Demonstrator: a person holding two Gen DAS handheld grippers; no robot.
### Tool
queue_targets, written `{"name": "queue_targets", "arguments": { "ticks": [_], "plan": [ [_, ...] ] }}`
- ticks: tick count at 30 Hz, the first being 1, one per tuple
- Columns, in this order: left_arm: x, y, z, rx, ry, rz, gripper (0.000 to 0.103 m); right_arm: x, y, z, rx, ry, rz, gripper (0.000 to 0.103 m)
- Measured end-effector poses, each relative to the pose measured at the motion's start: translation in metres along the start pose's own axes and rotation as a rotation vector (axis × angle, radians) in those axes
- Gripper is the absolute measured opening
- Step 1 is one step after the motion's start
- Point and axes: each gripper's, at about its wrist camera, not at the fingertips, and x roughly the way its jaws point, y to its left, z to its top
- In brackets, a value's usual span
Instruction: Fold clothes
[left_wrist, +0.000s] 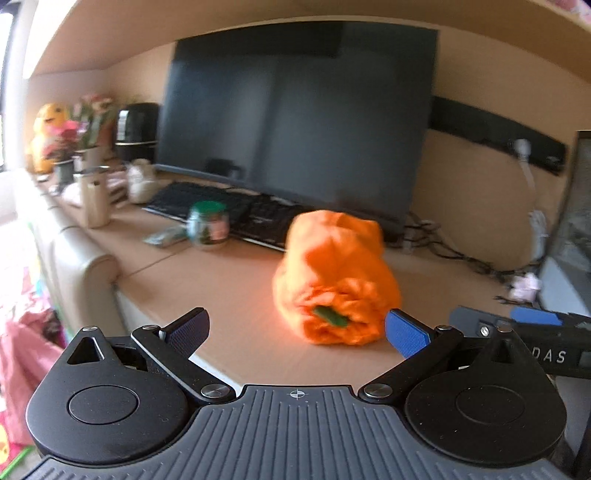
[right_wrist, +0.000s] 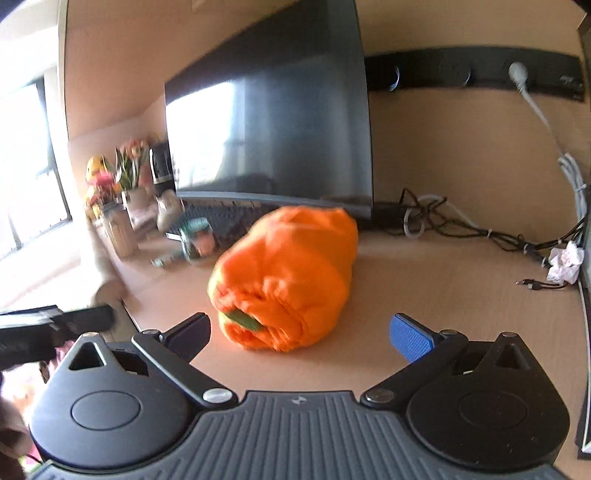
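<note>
An orange garment (left_wrist: 334, 280) lies rolled into a tight bundle on the wooden desk (left_wrist: 229, 295), a green tag showing at its near end. It appears in the right wrist view too, as the orange garment (right_wrist: 286, 277). My left gripper (left_wrist: 297, 330) is open just in front of the bundle, its blue pads (left_wrist: 406, 332) wide apart and holding nothing. My right gripper (right_wrist: 301, 334) is open as well, close to the bundle's near end without touching it. The right gripper's body (left_wrist: 532, 332) shows at the right edge of the left wrist view.
A large dark monitor (left_wrist: 295, 118) and a black keyboard (left_wrist: 229, 210) stand behind the bundle. A glass jar (left_wrist: 207, 225), flowers (left_wrist: 74, 136) and small items sit at the left. Cables (right_wrist: 480, 229) and crumpled paper (right_wrist: 565, 262) lie at the right. The desk's edge (left_wrist: 122, 295) drops off at the left.
</note>
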Motion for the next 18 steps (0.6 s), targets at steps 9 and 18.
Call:
{"name": "queue_targets", "arguments": {
  "ticks": [9, 18],
  "plan": [
    [-0.021, 0.032, -0.009, 0.040, 0.057, -0.093, 0.103, -0.045, 0.036, -0.017, 0.049, -0.026, -0.172, 0.103],
    [-0.028, 0.046, -0.005, 0.026, 0.061, -0.201, 0.103, -0.070, 0.057, -0.024, 0.057, -0.002, -0.255, 0.103]
  ]
}}
